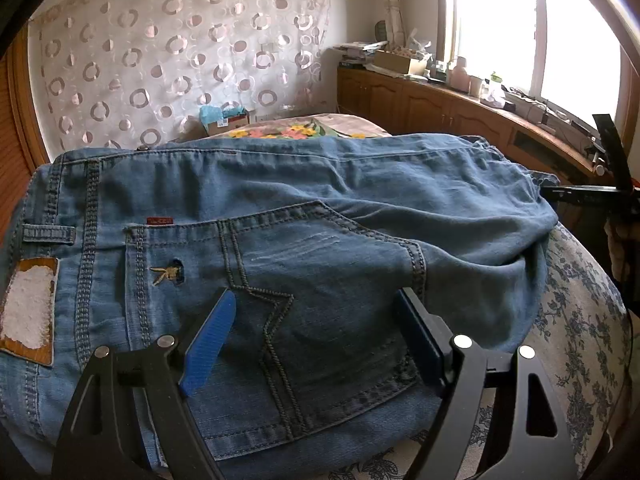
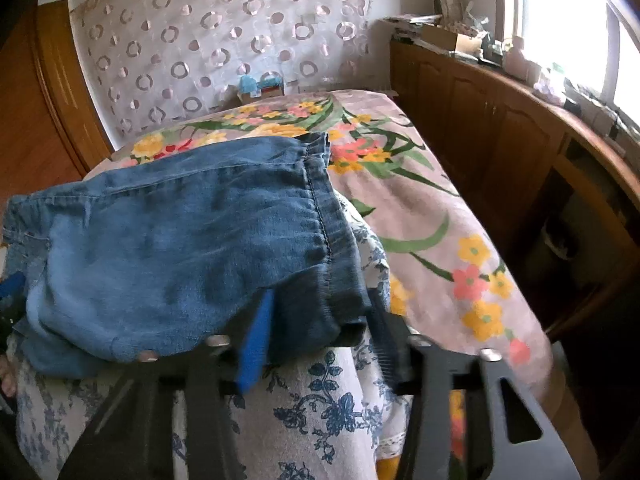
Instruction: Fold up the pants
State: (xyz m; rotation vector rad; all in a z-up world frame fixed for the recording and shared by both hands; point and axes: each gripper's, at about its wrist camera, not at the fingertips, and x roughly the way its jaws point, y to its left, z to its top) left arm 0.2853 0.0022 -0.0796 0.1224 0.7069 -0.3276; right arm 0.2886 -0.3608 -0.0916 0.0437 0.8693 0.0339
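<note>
Blue denim pants (image 1: 304,216) lie folded in a thick bundle on a cushion with a blue floral cover (image 1: 580,320). In the left wrist view the back pocket and a leather waist patch face up. My left gripper (image 1: 316,300) is open and hovers just over the pocket, its jaws wide apart. In the right wrist view the pants (image 2: 180,248) show their hemmed leg end. My right gripper (image 2: 320,300) is open, its jaws on either side of the near edge of the denim. The right gripper also shows at the far right of the left wrist view (image 1: 600,196).
The cushion lies on a bed with a flowered cover (image 2: 420,208). Wooden cabinets (image 2: 500,136) with clutter on top run under a bright window on the right. A circle-patterned curtain (image 1: 180,52) hangs behind the bed. A small box (image 1: 228,118) stands at the bed's far end.
</note>
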